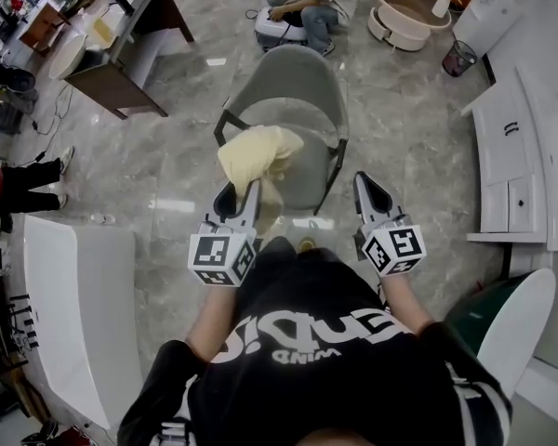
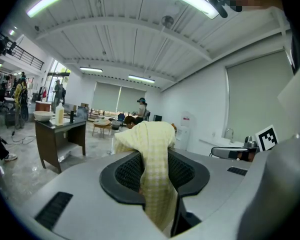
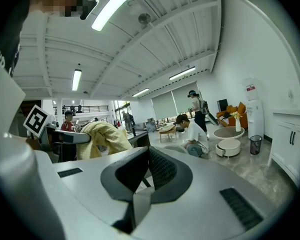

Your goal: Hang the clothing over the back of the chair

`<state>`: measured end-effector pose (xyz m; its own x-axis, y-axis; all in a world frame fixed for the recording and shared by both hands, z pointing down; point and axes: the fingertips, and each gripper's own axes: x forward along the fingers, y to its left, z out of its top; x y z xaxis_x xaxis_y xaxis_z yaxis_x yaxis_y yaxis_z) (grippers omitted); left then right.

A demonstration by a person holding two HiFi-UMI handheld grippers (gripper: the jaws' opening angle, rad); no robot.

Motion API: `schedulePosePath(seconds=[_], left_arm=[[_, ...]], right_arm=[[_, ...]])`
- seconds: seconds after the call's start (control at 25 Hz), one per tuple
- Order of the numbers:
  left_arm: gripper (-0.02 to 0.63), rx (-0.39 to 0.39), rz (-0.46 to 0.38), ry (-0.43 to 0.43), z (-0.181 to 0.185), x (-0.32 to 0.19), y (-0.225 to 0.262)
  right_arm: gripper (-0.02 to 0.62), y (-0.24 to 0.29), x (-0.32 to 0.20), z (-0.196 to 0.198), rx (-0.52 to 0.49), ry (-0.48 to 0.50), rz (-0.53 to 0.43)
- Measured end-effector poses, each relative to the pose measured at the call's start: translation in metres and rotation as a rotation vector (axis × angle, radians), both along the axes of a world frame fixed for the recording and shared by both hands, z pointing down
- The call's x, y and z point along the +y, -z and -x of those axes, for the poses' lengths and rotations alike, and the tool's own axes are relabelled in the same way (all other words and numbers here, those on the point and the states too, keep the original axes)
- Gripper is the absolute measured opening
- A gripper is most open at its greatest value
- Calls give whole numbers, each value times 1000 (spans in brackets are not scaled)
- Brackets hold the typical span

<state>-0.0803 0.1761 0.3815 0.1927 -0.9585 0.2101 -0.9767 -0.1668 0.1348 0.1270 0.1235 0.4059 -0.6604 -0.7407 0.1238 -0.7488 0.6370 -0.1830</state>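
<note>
The clothing (image 1: 257, 153) is a pale yellow garment, bunched up and hanging from my left gripper (image 1: 241, 196), which is shut on it. In the left gripper view the cloth (image 2: 151, 143) drapes down between the black pads of the left gripper (image 2: 155, 159). The grey-green chair (image 1: 294, 89) stands directly ahead, and the bundle hovers over its near left arm. My right gripper (image 1: 373, 193) is level with the left one, to the right of the chair, shut with nothing in it. In the right gripper view the right gripper (image 3: 148, 154) has its pads meeting at the tips, and the clothing (image 3: 104, 137) shows at the left.
A dark desk (image 1: 128, 46) stands at the far left. A person (image 1: 313, 0) crouches behind the chair. Round white tables (image 1: 405, 13) and a waste bin (image 1: 458, 59) lie at the far right. White cabinets (image 1: 523, 156) line the right side, and a white panel (image 1: 76, 291) is at my left.
</note>
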Motion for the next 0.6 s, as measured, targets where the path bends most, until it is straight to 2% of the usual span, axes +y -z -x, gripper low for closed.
schedulePosePath(seconds=[0.28,0.6], left_arm=[[133,-7,-14,0,1,-42,5],[133,-6,-17,-43,-2,-100,2]], right_arm=[[15,5,-41,-5,-8,-19,-4],[15,3,-89,-10,-20,-60,-2]])
